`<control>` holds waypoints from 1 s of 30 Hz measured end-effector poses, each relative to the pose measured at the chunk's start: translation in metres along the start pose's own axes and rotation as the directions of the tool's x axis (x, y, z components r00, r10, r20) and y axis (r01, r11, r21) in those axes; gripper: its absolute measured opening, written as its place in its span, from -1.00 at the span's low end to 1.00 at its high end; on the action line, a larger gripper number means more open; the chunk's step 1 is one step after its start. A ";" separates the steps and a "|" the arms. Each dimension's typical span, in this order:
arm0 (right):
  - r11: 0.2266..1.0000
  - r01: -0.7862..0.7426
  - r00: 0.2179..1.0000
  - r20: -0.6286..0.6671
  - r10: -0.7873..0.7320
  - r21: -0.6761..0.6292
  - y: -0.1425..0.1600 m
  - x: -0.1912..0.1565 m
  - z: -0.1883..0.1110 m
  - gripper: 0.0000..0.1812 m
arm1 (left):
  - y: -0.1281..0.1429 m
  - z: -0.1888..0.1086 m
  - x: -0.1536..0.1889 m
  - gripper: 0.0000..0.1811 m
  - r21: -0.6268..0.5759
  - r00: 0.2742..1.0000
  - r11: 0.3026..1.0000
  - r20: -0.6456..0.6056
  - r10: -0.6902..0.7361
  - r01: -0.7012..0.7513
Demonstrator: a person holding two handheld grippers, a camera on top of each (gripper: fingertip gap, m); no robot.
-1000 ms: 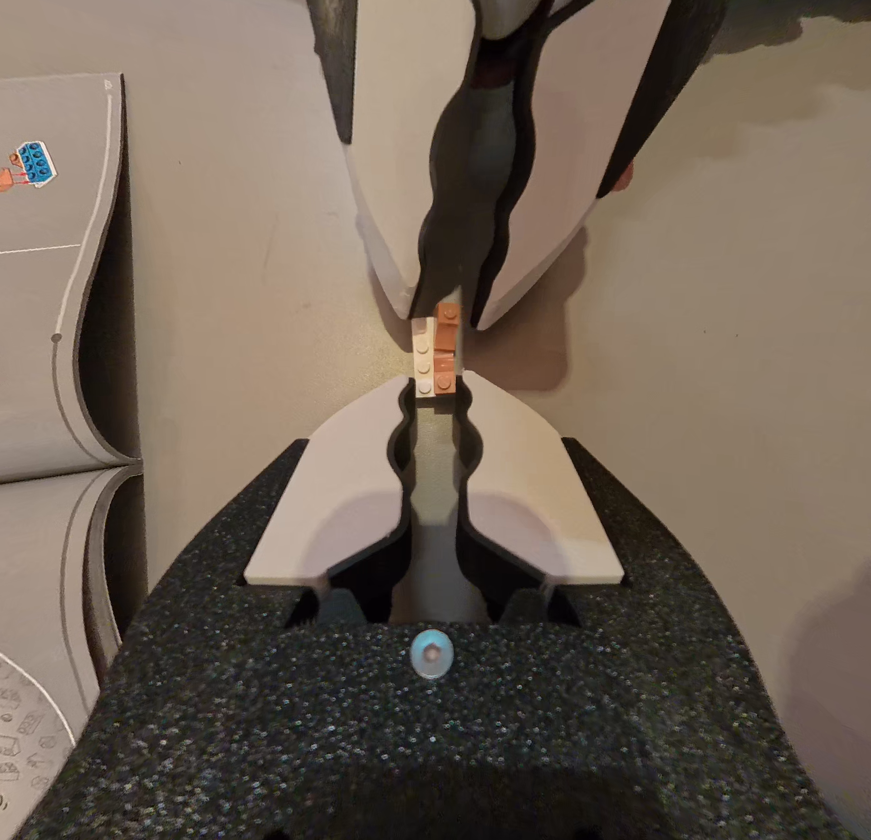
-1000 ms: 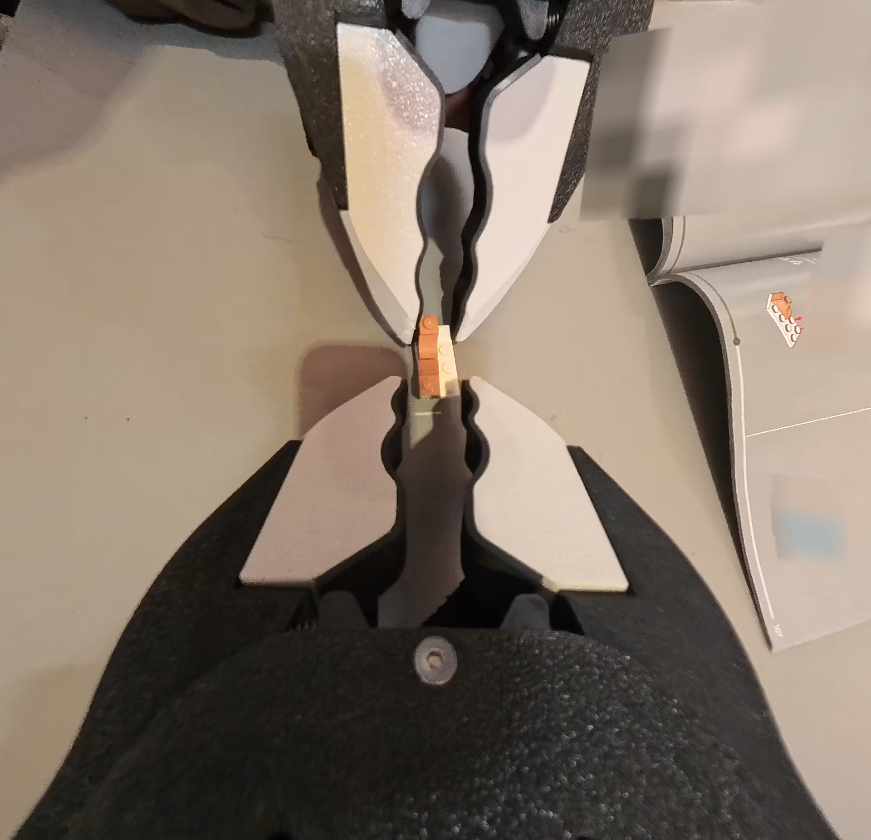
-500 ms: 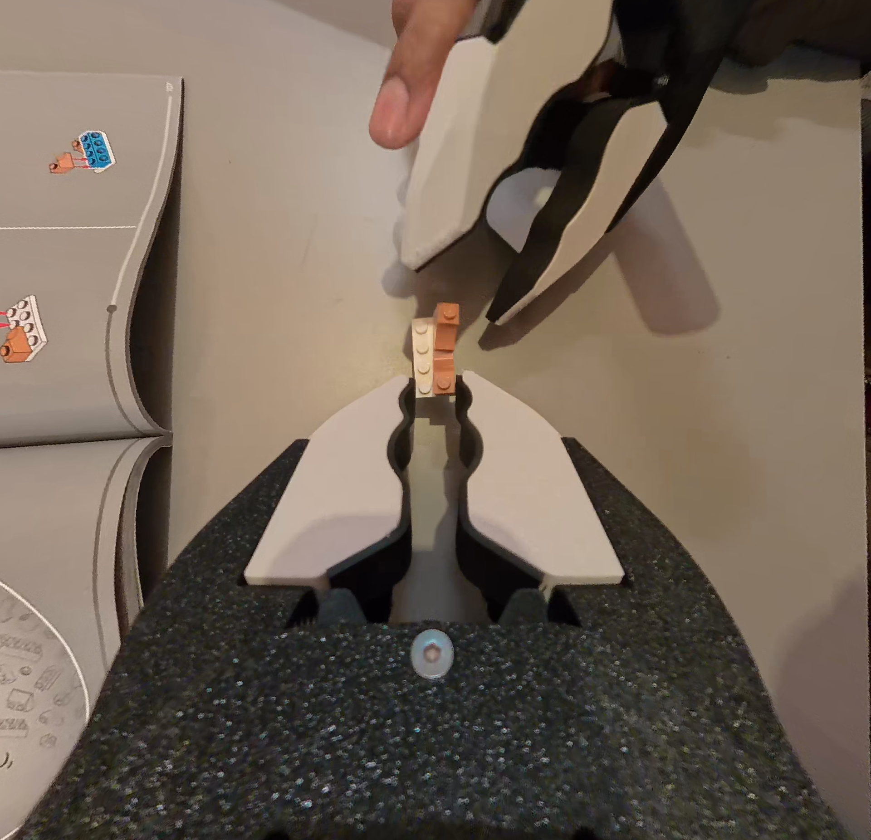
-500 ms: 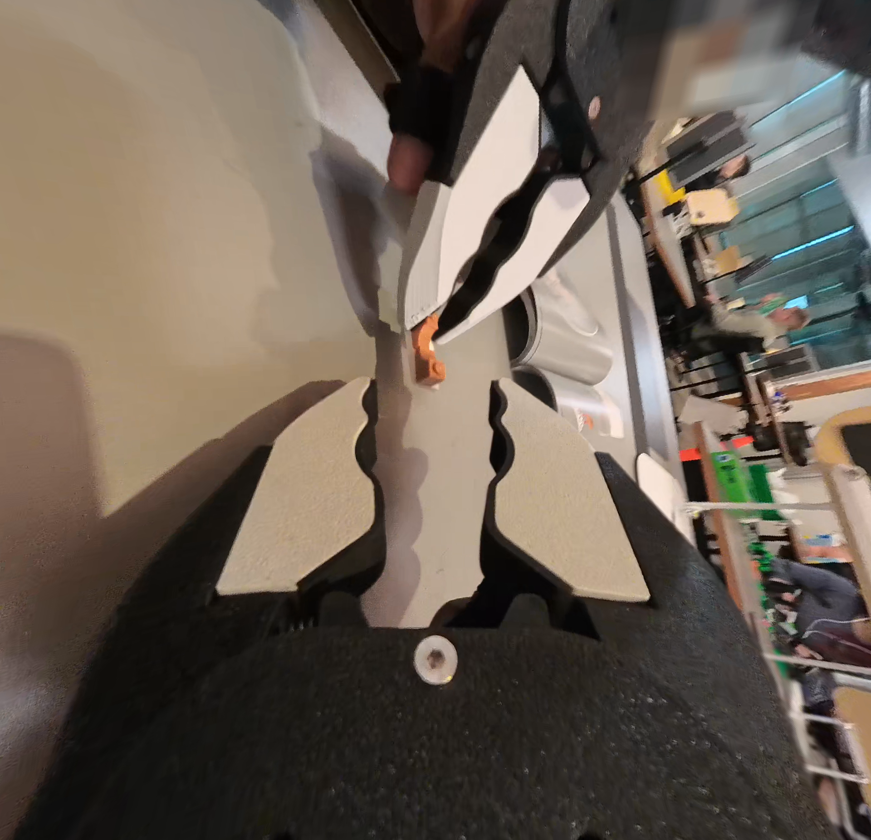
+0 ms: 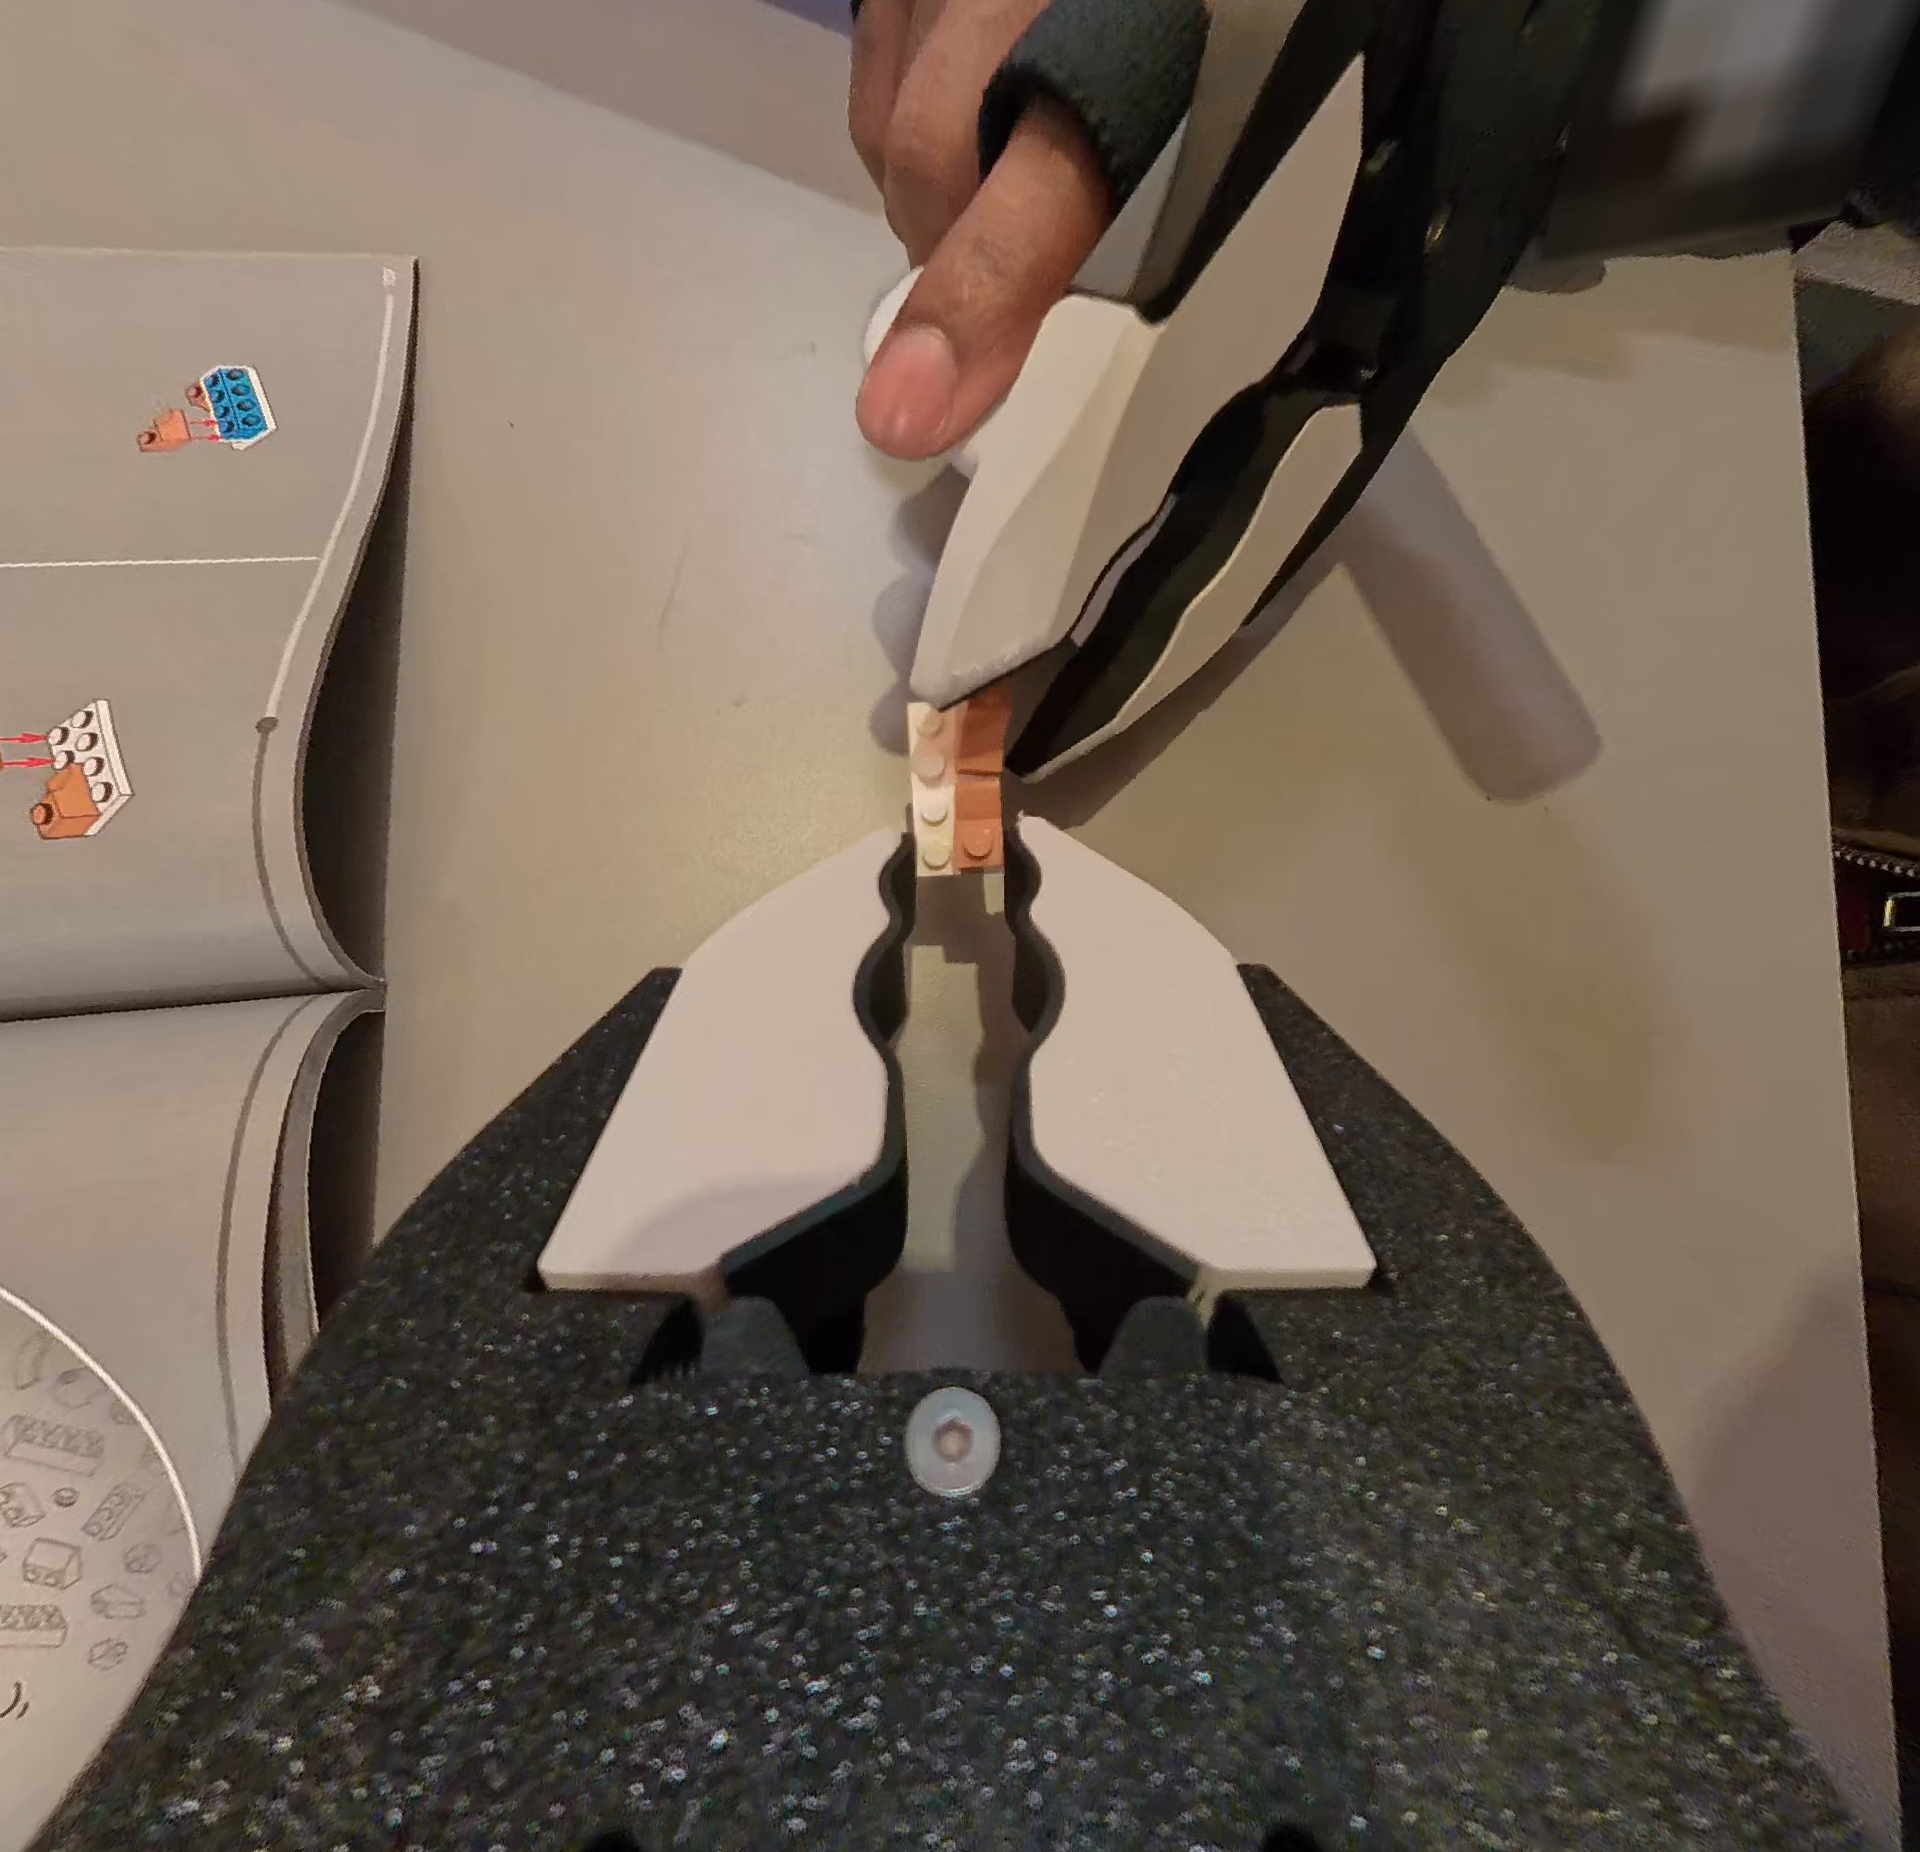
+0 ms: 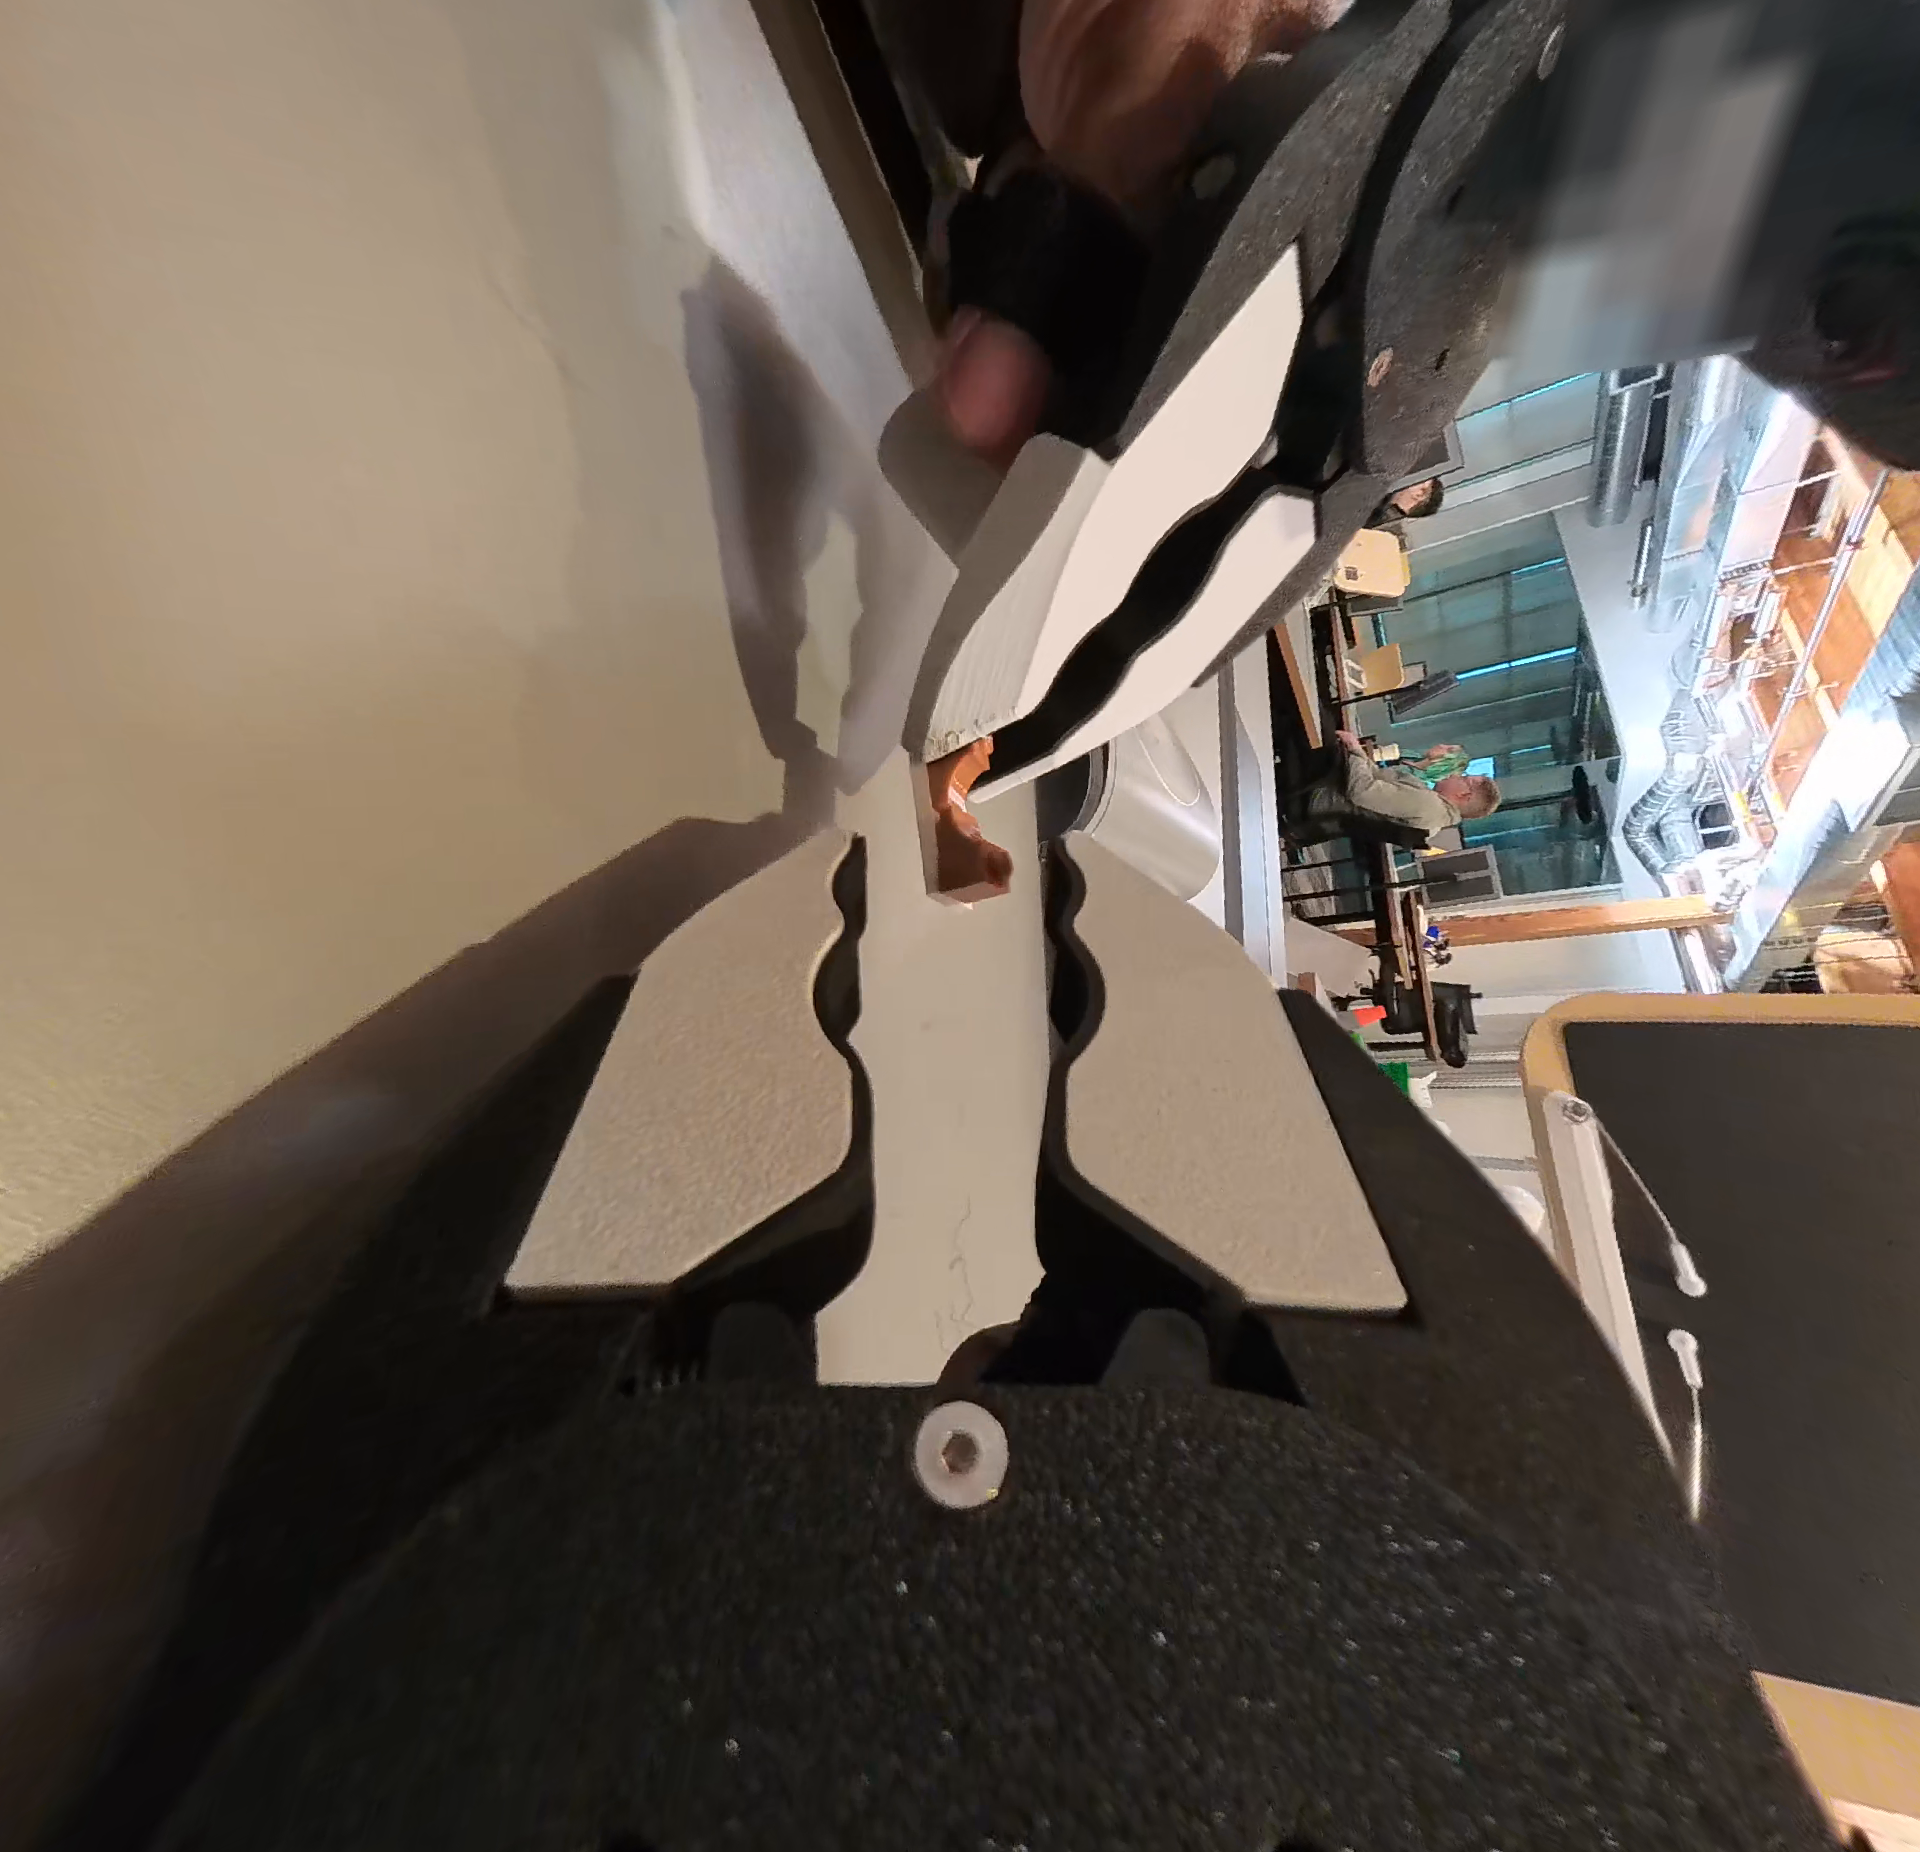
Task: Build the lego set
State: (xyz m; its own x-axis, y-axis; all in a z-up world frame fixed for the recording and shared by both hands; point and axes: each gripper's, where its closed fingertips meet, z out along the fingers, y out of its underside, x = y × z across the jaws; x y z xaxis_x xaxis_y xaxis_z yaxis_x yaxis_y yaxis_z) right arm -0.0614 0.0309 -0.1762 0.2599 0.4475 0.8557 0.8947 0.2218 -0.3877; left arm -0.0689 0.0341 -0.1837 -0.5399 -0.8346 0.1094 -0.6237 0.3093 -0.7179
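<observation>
The small lego assembly [image 5: 956,794], a narrow cream studded plate [image 5: 932,800] with reddish-brown pieces [image 5: 980,810] attached along its right side, is held off the pale beige surface [image 5: 623,472], its near end pinched between the white fingertips of the left claw [image 5: 961,848], which is clamped on it. At the assembly's far end the right claw [image 5: 987,727] reaches in at a slant from the upper right; its two white fingers stand apart on either side of the topmost brown piece. In the right wrist view the assembly sits in the gap between them with space on both sides. Just beyond the assembly, a person's hand [image 5: 966,244] with a black fabric sleeve on one finger grips the right claw's black body, one fingertip resting against the outer face of its white finger. To the left of the assembly, well apart from it, an open grey instruction booklet [image 5: 187,659] lies flat on the surface, its pages showing small drawings of blue, white and brown bricks. The right wrist view is tipped sideways: beyond the assembly it shows another hand on the left claw, and far behind, a large room with people seated at tables [image 6: 1392,794].
</observation>
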 end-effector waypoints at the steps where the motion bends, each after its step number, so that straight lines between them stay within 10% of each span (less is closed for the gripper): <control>1: 1.000 0.006 1.000 0.001 -0.006 -0.006 0.001 -0.001 0.001 -0.65 | 0.000 0.000 0.000 -0.82 0.003 1.000 1.000 -0.002 0.001 -0.001; 30: 0.999 0.007 1.000 -0.001 -0.007 -0.048 0.005 0.001 0.002 -0.82 | -0.004 0.000 0.005 -0.83 0.032 0.999 0.999 -0.043 -0.006 0.007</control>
State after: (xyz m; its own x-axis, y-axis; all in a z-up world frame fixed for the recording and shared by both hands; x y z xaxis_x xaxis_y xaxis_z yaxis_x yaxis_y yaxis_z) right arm -0.0578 0.0346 -0.1779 0.2536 0.4450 0.8588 0.9129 0.1835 -0.3647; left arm -0.0693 0.0284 -0.1798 -0.5601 -0.8161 0.1427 -0.6092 0.2890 -0.7385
